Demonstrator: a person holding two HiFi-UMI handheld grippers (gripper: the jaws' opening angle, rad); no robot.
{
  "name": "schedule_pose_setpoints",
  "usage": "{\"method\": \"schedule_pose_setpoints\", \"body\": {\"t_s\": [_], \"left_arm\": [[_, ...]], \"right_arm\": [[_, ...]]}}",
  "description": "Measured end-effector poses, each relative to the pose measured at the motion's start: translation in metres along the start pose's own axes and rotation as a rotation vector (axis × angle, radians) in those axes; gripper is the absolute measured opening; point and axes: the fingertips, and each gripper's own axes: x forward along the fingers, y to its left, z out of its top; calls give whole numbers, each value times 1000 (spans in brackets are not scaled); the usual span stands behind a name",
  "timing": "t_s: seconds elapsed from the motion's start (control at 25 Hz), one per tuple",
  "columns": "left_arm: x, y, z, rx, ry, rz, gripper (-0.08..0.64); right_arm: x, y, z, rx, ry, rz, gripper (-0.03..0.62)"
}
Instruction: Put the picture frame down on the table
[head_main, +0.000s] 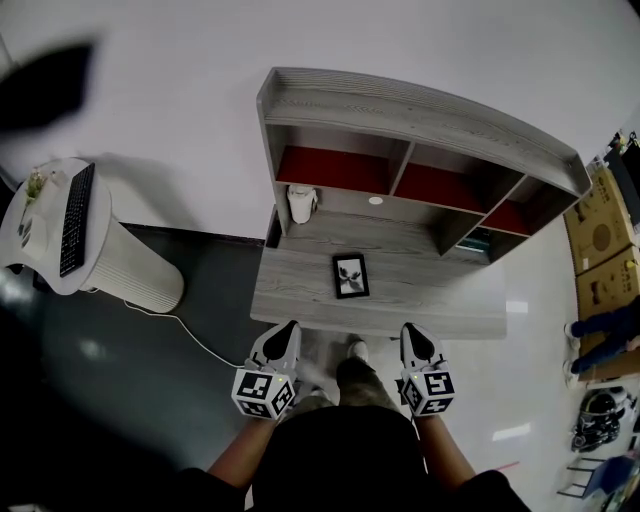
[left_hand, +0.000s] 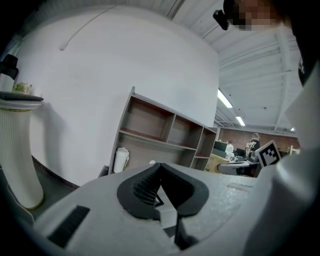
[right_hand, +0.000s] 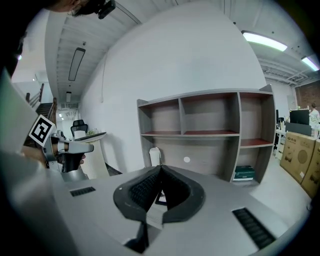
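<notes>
While the head view looks steeply down, at far left is a round white stand (head_main: 130, 265) w/ a black keyboard (head_main: 75, 220) on top. Next comes the left hand-held gripper (head_main: 288, 330), just before the front edge of the grey surface (head_main: 300, 290). Its jaws are pressed together, nothing btw them. A white cylinder (head_main: 300, 203) stands at the back left of the surface, under the shelf unit (head_main: 420, 120). The picture frame (head_main: 350, 275) lies flat near the middle of the surface, apart from both grippers. The right hand-held gripper (head_main: 411, 332) is level w/ the left one, jaws also together and empty. Cardboard boxes (head_main: 600, 235) are at far right on the floor.
</notes>
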Motion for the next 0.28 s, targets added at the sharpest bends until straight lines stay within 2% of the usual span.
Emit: {"method": "schedule_pose_setpoints", "body": {"t_s": [0.28], "left_arm": [[-5,-7,0,53,7,14,17]], "right_arm": [[-13,-3,-7,5,12,-1,12]]}}
